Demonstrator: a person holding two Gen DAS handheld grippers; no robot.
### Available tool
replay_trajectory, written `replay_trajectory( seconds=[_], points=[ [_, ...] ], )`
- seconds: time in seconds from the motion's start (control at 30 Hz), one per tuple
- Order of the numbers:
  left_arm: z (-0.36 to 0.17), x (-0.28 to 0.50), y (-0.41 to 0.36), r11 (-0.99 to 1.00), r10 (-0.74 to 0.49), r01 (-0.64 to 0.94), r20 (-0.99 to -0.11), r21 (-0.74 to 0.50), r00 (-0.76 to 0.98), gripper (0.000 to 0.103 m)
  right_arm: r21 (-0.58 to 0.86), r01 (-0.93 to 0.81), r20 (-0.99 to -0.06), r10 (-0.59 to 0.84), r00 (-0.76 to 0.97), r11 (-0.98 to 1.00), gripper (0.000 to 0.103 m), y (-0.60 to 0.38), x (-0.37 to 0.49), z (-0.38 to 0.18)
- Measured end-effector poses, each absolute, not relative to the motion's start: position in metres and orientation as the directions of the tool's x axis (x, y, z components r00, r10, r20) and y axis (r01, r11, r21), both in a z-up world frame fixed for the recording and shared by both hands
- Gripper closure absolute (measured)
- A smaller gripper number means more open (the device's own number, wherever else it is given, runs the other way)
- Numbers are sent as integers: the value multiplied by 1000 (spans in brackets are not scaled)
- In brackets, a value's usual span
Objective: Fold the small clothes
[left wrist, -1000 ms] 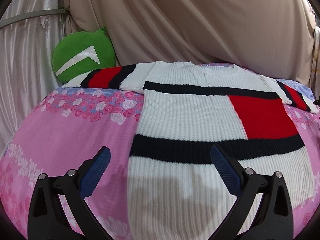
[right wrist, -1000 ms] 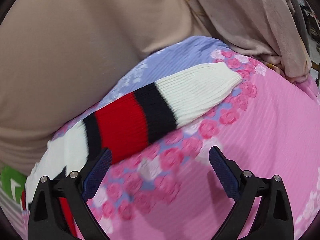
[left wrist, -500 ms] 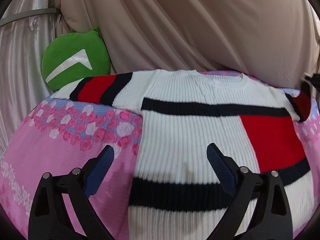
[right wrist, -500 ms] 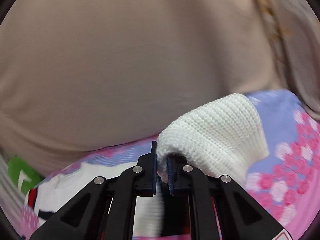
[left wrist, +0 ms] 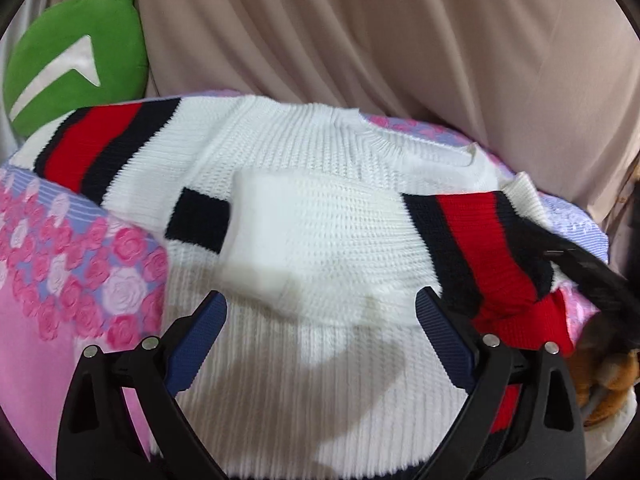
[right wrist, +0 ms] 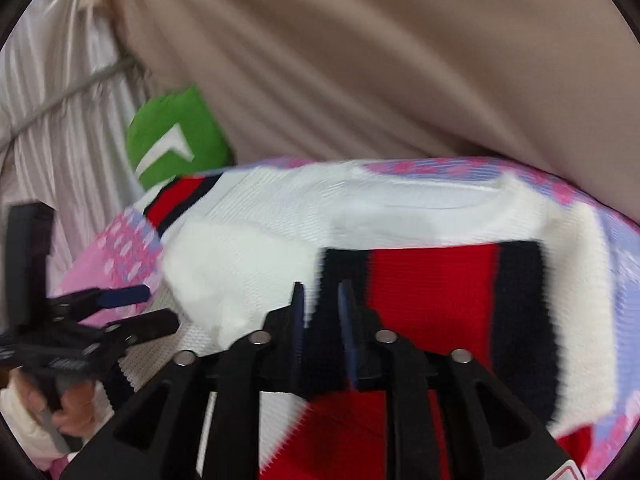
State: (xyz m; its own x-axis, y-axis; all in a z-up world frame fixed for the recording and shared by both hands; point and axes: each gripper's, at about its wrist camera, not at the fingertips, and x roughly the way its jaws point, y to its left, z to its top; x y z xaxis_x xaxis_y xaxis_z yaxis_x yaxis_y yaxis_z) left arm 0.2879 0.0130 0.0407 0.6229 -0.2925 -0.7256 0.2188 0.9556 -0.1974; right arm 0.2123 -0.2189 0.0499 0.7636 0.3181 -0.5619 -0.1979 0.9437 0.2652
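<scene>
A white knit sweater [left wrist: 320, 380] with navy and red bands lies flat on a pink floral bedspread [left wrist: 60, 280]. Its right sleeve [left wrist: 332, 232] is folded across the chest, cuff toward the left. The other sleeve [left wrist: 100, 148] lies stretched out at the upper left. My left gripper [left wrist: 320, 320] is open, hovering over the sweater's body below the folded cuff. My right gripper [right wrist: 322, 292] sits over the sleeve's navy and red bands; its jaws are opening, a narrow gap shows, and no cloth is pinched between them. The picture is blurred there.
A green round cushion [left wrist: 72, 76] leans at the back left against beige drapery [left wrist: 400, 40]. A pale pleated curtain [right wrist: 60, 120] hangs on the left. In the right wrist view a hand [right wrist: 76, 412] holds the left gripper [right wrist: 108, 312].
The right gripper shut on the sleeve's white cuff, carried it leftward across the sweater's chest and let it go. The left gripper moved up over the sweater's body, still open.
</scene>
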Motion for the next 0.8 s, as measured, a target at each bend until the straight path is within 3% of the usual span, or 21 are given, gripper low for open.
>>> replay_trajectory(
  seconds=[0.07,0.3,0.4,0.53,0.6,0.63,0.73,0.8],
  points=[
    [32,305,10,954,-299,201,-743,-222,599,10,234,-92,-560,212,801,968,57,-256,198,54],
    [25,318,19,941,-319,108,-739,-319,594,10,265,110,-636,88,766,958,45,-336,209,45],
    [33,305,18,961,-263,107,-725,-255,637,10,240,102,-659,85,747,965,36,-328,237,40],
    [36,299,12,980,-196,105,-725,-170,660,10,163,104,-723,48,689,981,35,-302,286,24],
    [37,300,9,982,-185,105,-723,-154,665,10,128,103,-745,27,666,986,64,-298,296,17],
    [37,299,8,984,-178,106,-721,-145,669,10,133,96,-745,36,666,987,91,-299,297,18],
    [37,297,5,987,-159,110,-712,-115,684,10,296,86,-635,129,762,951,94,-328,275,38],
    [38,294,6,989,-145,112,-704,-94,696,10,375,147,-588,112,801,915,94,-361,258,37]
  ],
)
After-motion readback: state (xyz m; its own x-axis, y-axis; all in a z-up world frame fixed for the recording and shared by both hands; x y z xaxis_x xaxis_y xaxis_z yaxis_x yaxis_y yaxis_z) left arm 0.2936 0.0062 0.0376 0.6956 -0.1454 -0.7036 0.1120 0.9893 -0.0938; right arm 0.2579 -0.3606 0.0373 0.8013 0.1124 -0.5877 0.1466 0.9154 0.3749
